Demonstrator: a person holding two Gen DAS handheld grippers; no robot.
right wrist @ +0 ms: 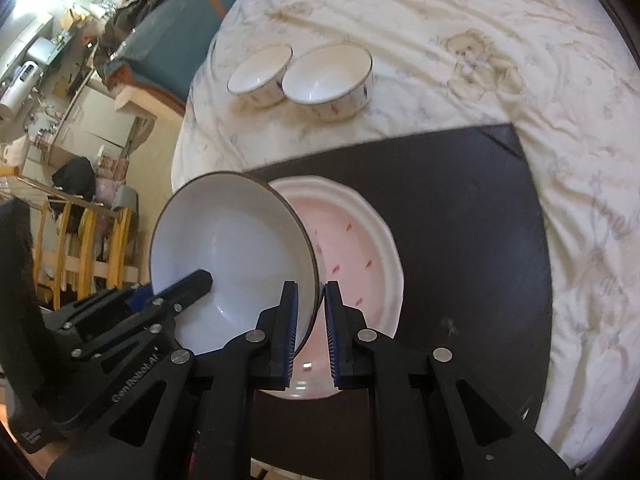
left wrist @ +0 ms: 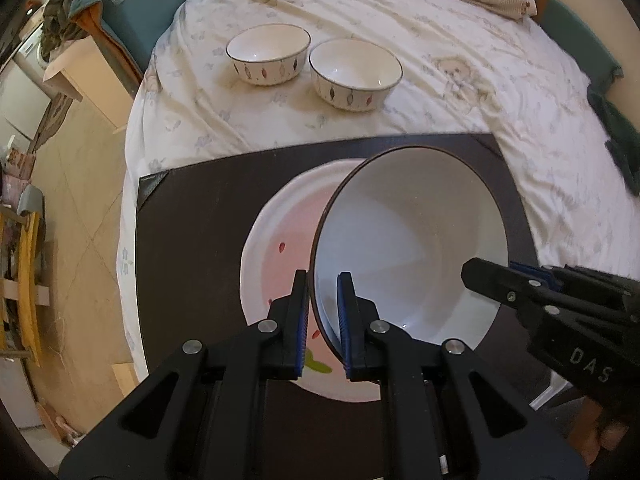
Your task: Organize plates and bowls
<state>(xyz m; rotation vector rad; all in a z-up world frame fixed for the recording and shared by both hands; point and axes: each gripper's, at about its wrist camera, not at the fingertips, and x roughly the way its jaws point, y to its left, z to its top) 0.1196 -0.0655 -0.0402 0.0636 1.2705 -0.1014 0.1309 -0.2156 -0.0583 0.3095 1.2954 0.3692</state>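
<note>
Bedsheet under dark mat (left wrist: 192,240). Both grippers, left (left wrist: 323,320) and right (right wrist: 308,328), pinched big bowl (left wrist: 408,248) rims, probably tilting it onto pink plate (right wrist: 352,248).

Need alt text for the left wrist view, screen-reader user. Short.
Both grippers clamp opposite rims of a large white bowl, the left gripper near its left rim and the right gripper from the right, holding it tilted above a pink plate on a dark mat. Two small patterned bowls sit side by side on the bedsheet beyond.

Bed (left wrist: 460,92), dark mat (left wrist: 192,240), two small bowls (left wrist: 268,56) (left wrist: 355,74)
</note>
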